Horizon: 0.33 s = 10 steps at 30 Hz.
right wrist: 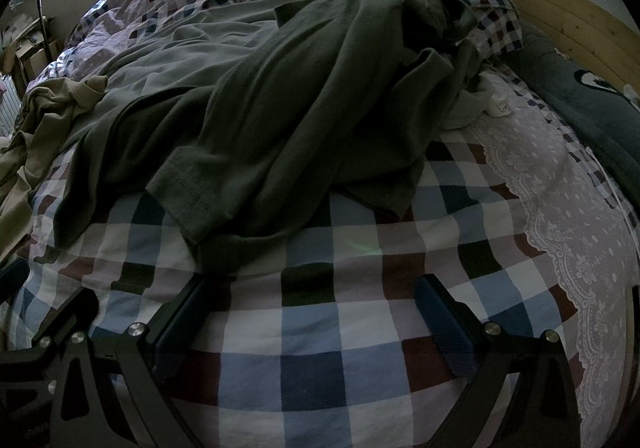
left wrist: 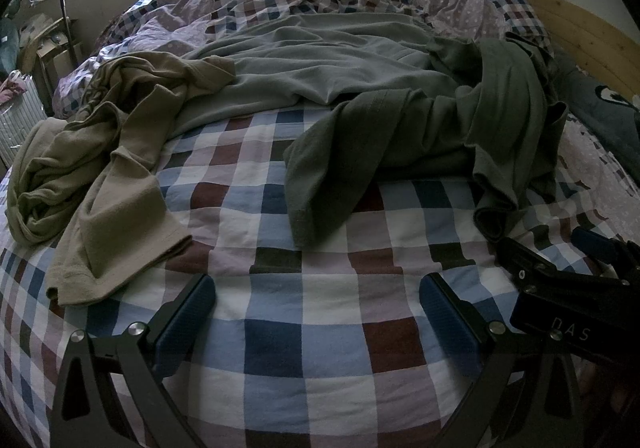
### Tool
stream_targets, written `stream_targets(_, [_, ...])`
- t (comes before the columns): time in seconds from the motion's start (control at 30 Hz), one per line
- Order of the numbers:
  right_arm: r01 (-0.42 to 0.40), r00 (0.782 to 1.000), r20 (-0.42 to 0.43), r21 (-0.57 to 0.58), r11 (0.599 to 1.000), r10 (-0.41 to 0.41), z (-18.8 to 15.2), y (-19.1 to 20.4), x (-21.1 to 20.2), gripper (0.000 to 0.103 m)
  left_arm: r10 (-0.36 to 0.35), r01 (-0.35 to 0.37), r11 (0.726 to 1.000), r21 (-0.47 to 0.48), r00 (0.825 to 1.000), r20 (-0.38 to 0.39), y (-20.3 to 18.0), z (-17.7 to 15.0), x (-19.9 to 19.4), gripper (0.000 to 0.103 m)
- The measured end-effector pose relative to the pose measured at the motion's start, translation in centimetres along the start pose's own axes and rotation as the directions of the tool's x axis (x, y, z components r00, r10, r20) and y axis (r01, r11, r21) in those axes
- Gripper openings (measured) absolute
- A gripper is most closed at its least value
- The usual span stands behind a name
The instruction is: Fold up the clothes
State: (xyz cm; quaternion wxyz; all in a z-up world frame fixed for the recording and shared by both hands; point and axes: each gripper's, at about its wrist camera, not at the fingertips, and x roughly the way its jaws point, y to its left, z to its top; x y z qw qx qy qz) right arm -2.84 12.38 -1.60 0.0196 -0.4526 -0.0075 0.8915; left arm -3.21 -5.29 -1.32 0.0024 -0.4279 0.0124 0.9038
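Hovering over checked bedspread (left wrist: pixel 320 320), left gripper (left wrist: pixel 316 312) wide apart, right gripper (right wrist: pixel 316 312) likewise, both empty.

- Left gripper (left wrist: pixel 316 312): two black angular arms, each ending in a dark blue ribbed pad (left wrist: pixel 182 322) on its inner face.
- Round silver screws (left wrist: pixel 136 328) sit just behind each pad, with another further out on the frame.
- Right gripper (right wrist: pixel 316 312): same black frame, smooth-looking dark blue pads (right wrist: pixel 440 322), silver screws (right wrist: pixel 491 328) behind them.
- Seen from the left wrist, the right gripper's black body (left wrist: pixel 568 312) bears pale letters "DAS".
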Motion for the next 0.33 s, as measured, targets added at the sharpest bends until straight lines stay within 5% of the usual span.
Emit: stream_targets(0.33, [0.002, 1.0, 0.001, -0.001, 1.0, -0.002, -0.01, 0.08, -0.02, 0.103, 0.001, -0.001, 1.0, 0.0, 1.0, 0.0, -0.03, 0.0, -0.01, 0.103])
